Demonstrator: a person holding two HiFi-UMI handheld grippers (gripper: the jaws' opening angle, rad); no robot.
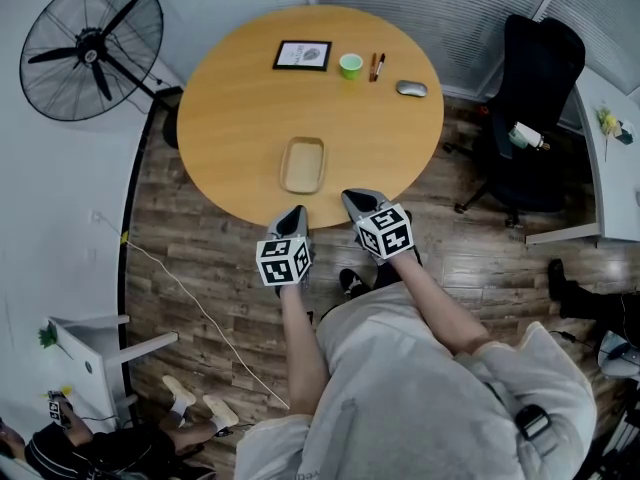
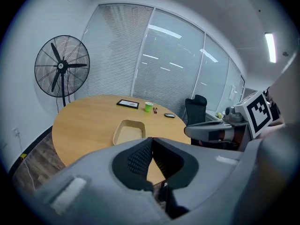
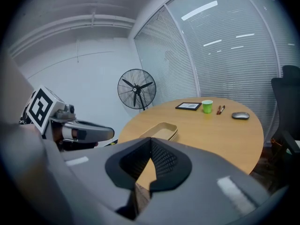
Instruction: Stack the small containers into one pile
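A shallow tan container [image 1: 304, 164] lies on the round wooden table [image 1: 240, 108] near its front edge. In the right gripper view the container [image 3: 161, 131] shows a doubled rim, like nested pieces. My left gripper [image 1: 297, 212] hovers at the table's front edge, just short of the container, its jaws shut and empty [image 2: 151, 139]. The right gripper [image 1: 353, 199] sits beside it to the right, also shut with nothing held [image 3: 151, 140]. Neither touches the container [image 2: 128, 131].
At the far side of the table are a framed picture [image 1: 302, 55], a green cup [image 1: 351, 65], two pens [image 1: 377, 66] and a mouse [image 1: 411, 88]. A standing fan [image 1: 92, 48] is at the left and a black office chair [image 1: 530, 108] at the right.
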